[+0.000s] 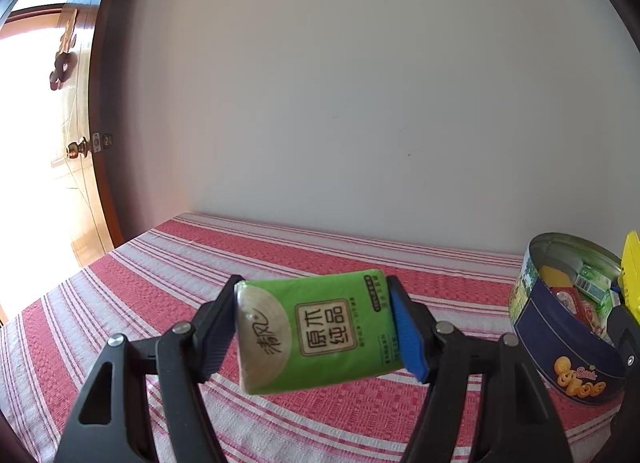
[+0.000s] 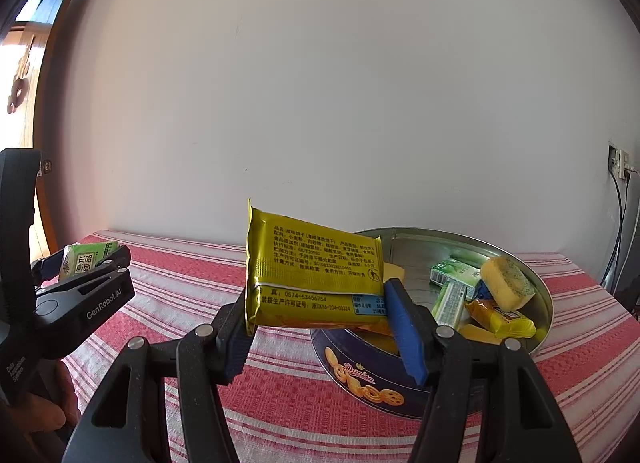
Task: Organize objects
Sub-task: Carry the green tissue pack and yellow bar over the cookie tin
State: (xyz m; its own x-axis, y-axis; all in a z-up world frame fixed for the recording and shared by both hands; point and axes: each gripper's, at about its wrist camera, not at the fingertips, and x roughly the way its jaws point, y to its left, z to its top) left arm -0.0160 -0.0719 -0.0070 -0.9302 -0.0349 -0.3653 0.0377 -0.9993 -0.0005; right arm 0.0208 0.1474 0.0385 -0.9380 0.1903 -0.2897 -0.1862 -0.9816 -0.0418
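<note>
The tin [image 2: 432,375] on the striped cloth [image 2: 280,391] is already crowded, so each load should go over a bare spot before letting go. The right gripper [image 2: 320,327] is clamped on a yellow packet [image 2: 312,275] above the tin's near edge; the left gripper [image 1: 312,327] grips a green tissue pack [image 1: 320,331] well to the side. Only the right view shows the sponge [image 2: 506,283] and the tin's contents

I am working in a home, in what is looking like a plain living room or bedroom; a red-and-white striped cloth [image 1: 304,255] is covering the table against a bare white wall [image 1: 340,83]; a wooden door [image 1: 76,111] with a brass knob [image 1: 78,149] is letting in daylight; a wall socket [image 2: 619,163] is feeding hanging cables.
</note>
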